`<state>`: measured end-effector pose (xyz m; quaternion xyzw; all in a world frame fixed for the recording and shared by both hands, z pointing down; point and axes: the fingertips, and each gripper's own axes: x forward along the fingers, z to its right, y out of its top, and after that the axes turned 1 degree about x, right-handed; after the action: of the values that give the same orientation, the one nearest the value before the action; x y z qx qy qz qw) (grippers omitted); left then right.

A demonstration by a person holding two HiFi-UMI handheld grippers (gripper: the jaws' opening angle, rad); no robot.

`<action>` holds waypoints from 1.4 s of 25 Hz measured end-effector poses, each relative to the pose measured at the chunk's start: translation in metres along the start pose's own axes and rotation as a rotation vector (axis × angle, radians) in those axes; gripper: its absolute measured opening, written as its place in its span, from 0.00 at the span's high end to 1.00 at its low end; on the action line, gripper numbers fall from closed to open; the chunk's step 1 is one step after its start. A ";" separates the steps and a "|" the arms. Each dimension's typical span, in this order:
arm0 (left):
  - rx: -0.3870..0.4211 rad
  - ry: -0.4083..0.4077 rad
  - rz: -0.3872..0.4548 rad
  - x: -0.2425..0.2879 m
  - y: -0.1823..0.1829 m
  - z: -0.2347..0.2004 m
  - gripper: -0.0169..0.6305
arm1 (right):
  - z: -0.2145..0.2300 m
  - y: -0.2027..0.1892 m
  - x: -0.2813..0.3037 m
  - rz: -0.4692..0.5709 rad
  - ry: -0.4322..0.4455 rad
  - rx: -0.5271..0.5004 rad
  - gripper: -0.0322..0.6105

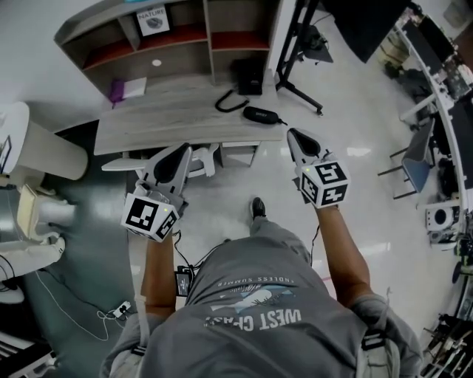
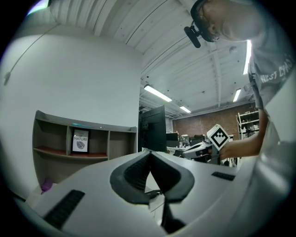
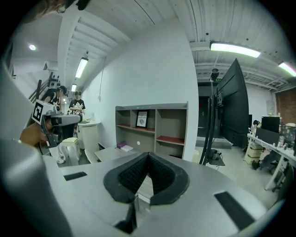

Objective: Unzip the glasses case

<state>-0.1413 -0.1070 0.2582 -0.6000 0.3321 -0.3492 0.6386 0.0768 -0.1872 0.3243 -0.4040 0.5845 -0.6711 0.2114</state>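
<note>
- The glasses case (image 1: pixel 260 114) lay near the right end of the desk (image 1: pixel 170 118), above centre in the head view. It sat just up and left of the right gripper (image 1: pixel 293 134), not touching it, and further up and right of the left gripper (image 1: pixel 184 150).
- Both claws were pressed together with nothing in them. I confirmed this in the left gripper view (image 2: pixel 149 155) and the right gripper view (image 3: pixel 148 156).
- I counted one case, two grippers, one looped black cord (image 1: pixel 230 100) beside the case, one black box (image 1: pixel 247 76), one purple item (image 1: pixel 117 91) and one framed picture (image 1: pixel 153 20).
- The desk was pale grey wood grain and backed by a shelf unit (image 1: pixel 207 44) with reddish boards.
- The room had a glossy white floor (image 1: pixel 355 125), and a dark monitor on a black stand (image 1: pixel 295 52) at the upper right.
</note>
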 end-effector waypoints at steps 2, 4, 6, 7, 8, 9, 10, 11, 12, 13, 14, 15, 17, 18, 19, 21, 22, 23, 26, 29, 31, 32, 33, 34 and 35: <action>-0.008 0.010 -0.016 0.014 -0.004 -0.004 0.98 | 0.014 -0.008 0.019 -0.021 0.011 -0.017 0.93; -0.015 0.019 -0.037 0.029 -0.009 -0.008 0.97 | 0.029 -0.017 0.039 -0.043 0.022 -0.035 0.93; -0.026 0.032 -0.060 0.044 -0.017 -0.015 0.98 | 0.043 -0.025 0.059 -0.064 0.034 -0.056 0.93; -0.034 0.039 -0.072 0.050 -0.022 -0.018 0.98 | 0.050 -0.030 0.070 -0.074 0.042 -0.068 0.93; -0.041 0.046 -0.083 0.057 -0.026 -0.021 0.98 | 0.056 -0.035 0.080 -0.084 0.050 -0.083 0.93; -0.047 0.052 -0.093 0.062 -0.031 -0.024 0.97 | 0.061 -0.040 0.090 -0.095 0.059 -0.099 0.93; -0.052 0.059 -0.104 0.068 -0.036 -0.027 0.98 | 0.067 -0.046 0.101 -0.106 0.067 -0.117 0.93; -0.057 0.065 -0.114 0.075 -0.042 -0.030 0.98 | 0.073 -0.053 0.112 -0.118 0.075 -0.136 0.93; -0.063 0.071 -0.125 0.080 -0.048 -0.034 0.97 | 0.078 -0.060 0.124 -0.131 0.083 -0.157 0.93; -0.071 0.078 -0.136 0.086 -0.055 -0.037 0.98 | 0.083 -0.069 0.134 -0.146 0.091 -0.178 0.93; -0.080 0.086 -0.148 0.090 -0.061 -0.039 0.98 | 0.088 -0.077 0.144 -0.161 0.100 -0.202 0.93; -0.090 0.094 -0.159 0.094 -0.066 -0.041 0.98 | 0.091 -0.085 0.153 -0.174 0.110 -0.227 0.93; -0.107 0.108 -0.180 0.101 -0.076 -0.045 0.97 | 0.097 -0.100 0.171 -0.196 0.135 -0.275 0.93; -0.116 0.114 -0.190 0.104 -0.082 -0.047 0.98 | 0.099 -0.108 0.180 -0.204 0.149 -0.295 0.93; -0.124 0.120 -0.200 0.108 -0.087 -0.049 0.98 | 0.102 -0.116 0.189 -0.212 0.163 -0.312 0.93; -0.138 0.131 -0.219 0.113 -0.097 -0.052 0.98 | 0.106 -0.132 0.205 -0.231 0.186 -0.344 0.92; -0.143 0.136 -0.228 0.115 -0.101 -0.052 0.97 | 0.109 -0.141 0.212 -0.241 0.196 -0.363 0.92; -0.149 0.142 -0.235 0.117 -0.104 -0.052 0.98 | 0.110 -0.150 0.218 -0.252 0.207 -0.382 0.92; -0.161 0.157 -0.253 0.119 -0.112 -0.053 0.97 | 0.113 -0.176 0.235 -0.282 0.238 -0.447 0.92; -0.171 0.173 -0.273 0.123 -0.120 -0.055 0.97 | 0.116 -0.199 0.252 -0.307 0.269 -0.518 0.91; -0.179 0.184 -0.287 0.124 -0.126 -0.057 0.98 | 0.119 -0.214 0.262 -0.326 0.285 -0.564 0.90; -0.184 0.189 -0.293 0.124 -0.128 -0.058 0.98 | 0.121 -0.222 0.266 -0.338 0.291 -0.584 0.90; -0.189 0.194 -0.300 0.124 -0.131 -0.059 0.97 | 0.123 -0.230 0.270 -0.351 0.297 -0.600 0.89; -0.194 0.199 -0.306 0.124 -0.134 -0.060 0.97 | 0.124 -0.237 0.274 -0.363 0.305 -0.613 0.89; -0.201 0.203 -0.311 0.123 -0.136 -0.061 0.98 | 0.124 -0.244 0.278 -0.373 0.314 -0.624 0.88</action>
<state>-0.1333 -0.2489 0.3901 -0.6663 0.3313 -0.4674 0.4774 0.0584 -0.4182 0.6382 -0.4407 0.7021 -0.5418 -0.1390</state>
